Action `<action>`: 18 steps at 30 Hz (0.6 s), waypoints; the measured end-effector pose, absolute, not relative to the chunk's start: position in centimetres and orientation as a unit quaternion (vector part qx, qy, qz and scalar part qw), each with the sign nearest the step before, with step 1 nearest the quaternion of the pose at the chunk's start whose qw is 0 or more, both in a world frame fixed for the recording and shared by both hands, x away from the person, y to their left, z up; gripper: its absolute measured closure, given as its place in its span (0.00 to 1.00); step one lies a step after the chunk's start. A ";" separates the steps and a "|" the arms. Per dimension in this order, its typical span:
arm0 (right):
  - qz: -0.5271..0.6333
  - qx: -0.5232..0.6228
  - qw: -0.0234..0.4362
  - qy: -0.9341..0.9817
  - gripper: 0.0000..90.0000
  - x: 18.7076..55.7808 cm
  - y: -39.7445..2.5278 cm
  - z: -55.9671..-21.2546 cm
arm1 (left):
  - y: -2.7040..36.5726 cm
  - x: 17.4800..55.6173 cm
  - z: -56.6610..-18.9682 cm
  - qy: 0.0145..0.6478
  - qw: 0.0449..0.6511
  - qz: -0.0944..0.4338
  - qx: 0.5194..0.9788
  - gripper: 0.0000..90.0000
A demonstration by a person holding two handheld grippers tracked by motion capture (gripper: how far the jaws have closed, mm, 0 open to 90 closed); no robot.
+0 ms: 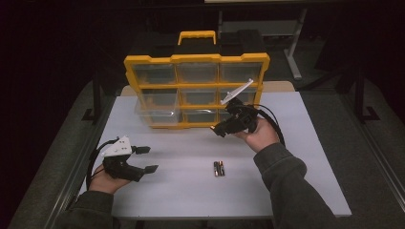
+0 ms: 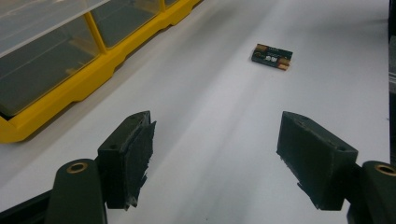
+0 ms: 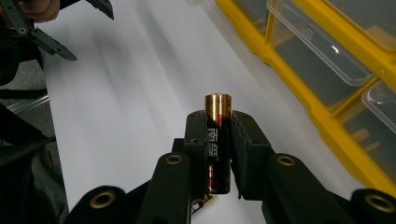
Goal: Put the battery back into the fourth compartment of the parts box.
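My right gripper (image 3: 218, 122) is shut on a black and gold battery (image 3: 217, 135), which stands upright between the jaws, gold end out. In the high view the right gripper (image 1: 218, 130) hovers over the table just in front of the yellow drawer organizer (image 1: 197, 88). A small pack of batteries (image 1: 219, 168) lies on the white table (image 1: 181, 191) and also lies ahead of my left gripper, where the battery pack (image 2: 272, 56) rests flat. The left gripper (image 2: 217, 163) is open, low over the table at the left (image 1: 149, 159), with nothing between its jaws.
The organizer (image 3: 327, 60) has clear plastic drawers; one lower-left drawer (image 1: 160, 113) is pulled out a little. The organizer's yellow edge (image 2: 70, 88) runs along the left of the left gripper view. A dark floor surrounds the table.
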State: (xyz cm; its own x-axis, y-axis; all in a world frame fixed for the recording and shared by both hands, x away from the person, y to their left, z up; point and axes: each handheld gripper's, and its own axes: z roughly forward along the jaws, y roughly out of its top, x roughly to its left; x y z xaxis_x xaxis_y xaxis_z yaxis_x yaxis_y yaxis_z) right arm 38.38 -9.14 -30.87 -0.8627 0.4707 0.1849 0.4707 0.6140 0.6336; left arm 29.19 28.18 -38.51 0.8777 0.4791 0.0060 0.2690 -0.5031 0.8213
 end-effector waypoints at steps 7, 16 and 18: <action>-0.353 -0.242 -0.011 -0.904 0.84 39.0 -8.3 -29.6 | 28.2 29.2 -38.5 0.219 0.450 0.116 0.858 0.29; -0.361 -0.229 -0.013 -0.904 0.84 39.4 -7.4 -27.1 | 28.4 29.2 -38.4 0.214 0.451 0.121 0.858 0.29; -0.362 -0.228 -0.013 -0.904 0.84 39.5 -7.1 -26.6 | 28.4 29.2 -38.4 0.215 0.453 0.120 0.857 0.29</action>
State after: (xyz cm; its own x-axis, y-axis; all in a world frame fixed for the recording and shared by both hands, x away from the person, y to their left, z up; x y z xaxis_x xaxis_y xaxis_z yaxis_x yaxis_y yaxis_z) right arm 39.47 -7.15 -26.64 -0.8958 0.4215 0.1412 0.4023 0.6336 0.6608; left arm 29.22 28.37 -38.40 0.8784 0.4777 0.0117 0.2596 -0.4977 0.8276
